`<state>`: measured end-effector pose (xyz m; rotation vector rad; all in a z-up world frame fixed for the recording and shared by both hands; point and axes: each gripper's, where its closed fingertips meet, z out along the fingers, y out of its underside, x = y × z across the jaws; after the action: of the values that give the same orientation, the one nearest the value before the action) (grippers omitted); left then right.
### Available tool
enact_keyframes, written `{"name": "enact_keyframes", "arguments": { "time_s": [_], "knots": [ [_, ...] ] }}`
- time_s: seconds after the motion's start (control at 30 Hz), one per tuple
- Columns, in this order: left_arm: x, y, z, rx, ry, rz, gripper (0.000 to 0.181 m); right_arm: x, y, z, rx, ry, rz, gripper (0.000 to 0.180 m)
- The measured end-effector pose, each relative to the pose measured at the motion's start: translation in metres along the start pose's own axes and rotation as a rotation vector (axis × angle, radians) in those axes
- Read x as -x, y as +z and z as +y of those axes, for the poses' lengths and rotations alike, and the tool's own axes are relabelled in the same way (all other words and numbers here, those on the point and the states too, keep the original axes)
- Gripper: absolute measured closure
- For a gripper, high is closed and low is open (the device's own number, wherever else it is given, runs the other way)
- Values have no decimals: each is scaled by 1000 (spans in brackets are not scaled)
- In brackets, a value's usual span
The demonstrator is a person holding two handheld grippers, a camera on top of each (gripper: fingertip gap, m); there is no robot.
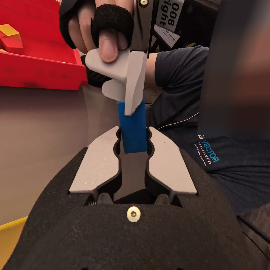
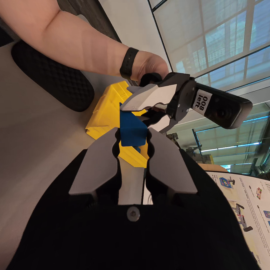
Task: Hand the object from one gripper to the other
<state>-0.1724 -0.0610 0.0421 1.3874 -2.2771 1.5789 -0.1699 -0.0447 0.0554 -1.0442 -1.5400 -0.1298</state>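
Observation:
A blue block (image 1: 133,135) is held in the air between both grippers. In the left wrist view my left gripper (image 1: 133,130) has its fingertips pressed on the block's lower sides. The right gripper (image 1: 124,108) comes down from above, with one grey finger (image 1: 134,87) across the block's top end. In the right wrist view my right gripper (image 2: 133,132) is shut on the near end of the blue block (image 2: 132,135). The left gripper (image 2: 131,113) clamps the far end, coming in from the right. Both hold the block above the table.
A red bin (image 1: 43,70) with red and yellow blocks stands at the far left. A yellow bin (image 2: 105,114) sits on the table under the block. A black padded rest (image 2: 51,76), a printed instruction sheet (image 2: 241,204) and the person's dark-shirted torso (image 1: 182,87) are close by.

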Motion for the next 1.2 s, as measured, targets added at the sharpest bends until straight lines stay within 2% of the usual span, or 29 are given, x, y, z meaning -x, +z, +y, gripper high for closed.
{"name": "enact_keyframes", "arguments": {
  "time_s": [0.23,0.37,0.5,0.67,0.8,0.97,1.2],
  "knots": [
    [6,-11,-8,-77,-41,6,146,-6,-6,5,16,28,8,145],
    [19,-31,-8,-144,-81,-74,146,-17,-28,28,127,57,12,145],
    [24,-49,-7,-195,-110,-135,149,-26,-97,108,437,297,4,145],
    [17,-51,-8,-189,-80,-147,152,15,-187,217,822,706,-15,145],
    [15,-48,-9,-186,-81,-133,154,51,-215,267,964,917,-57,145],
    [17,-46,-8,-178,-90,-134,155,83,-209,277,922,1069,-188,145],
    [20,-46,-6,-176,-100,-130,157,118,-220,273,1019,1132,-299,145]
  ]
}}
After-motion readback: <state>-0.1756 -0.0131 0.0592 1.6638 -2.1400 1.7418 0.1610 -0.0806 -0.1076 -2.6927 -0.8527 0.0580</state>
